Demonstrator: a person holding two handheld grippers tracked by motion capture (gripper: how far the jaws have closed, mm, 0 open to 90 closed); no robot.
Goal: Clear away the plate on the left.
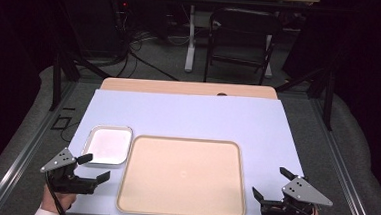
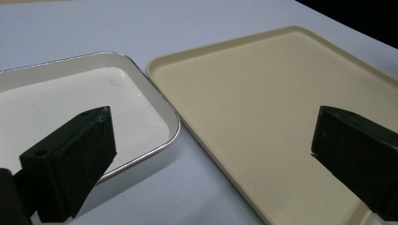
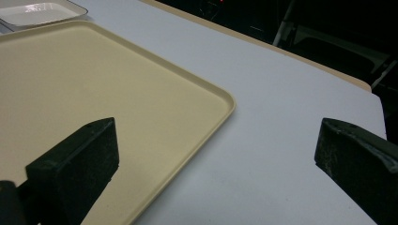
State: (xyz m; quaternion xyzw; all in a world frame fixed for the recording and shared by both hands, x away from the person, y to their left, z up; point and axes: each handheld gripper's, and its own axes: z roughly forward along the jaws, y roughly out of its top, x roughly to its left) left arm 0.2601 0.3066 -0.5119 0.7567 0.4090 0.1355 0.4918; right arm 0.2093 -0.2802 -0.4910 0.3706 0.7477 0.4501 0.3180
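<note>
A large beige tray (image 1: 183, 177) lies flat and bare at the front middle of the pale blue table. Just left of it sits a small white metal tray (image 1: 107, 144), also bare. My left gripper (image 1: 94, 168) hovers open at the table's front left, its jaws spread over the near corner of the white tray (image 2: 84, 108) and the left edge of the beige tray (image 2: 263, 117). At the front right corner my right gripper (image 1: 272, 185) stands open with nothing between its jaws, just off the right rim of the beige tray (image 3: 117, 98).
Bare table top (image 1: 188, 115) stretches behind both trays to a wooden back edge (image 1: 189, 88). Beyond the table stand a dark folding chair (image 1: 243, 38), a white table leg (image 1: 191, 37) and floor cables. Metal rails run along both sides of the table.
</note>
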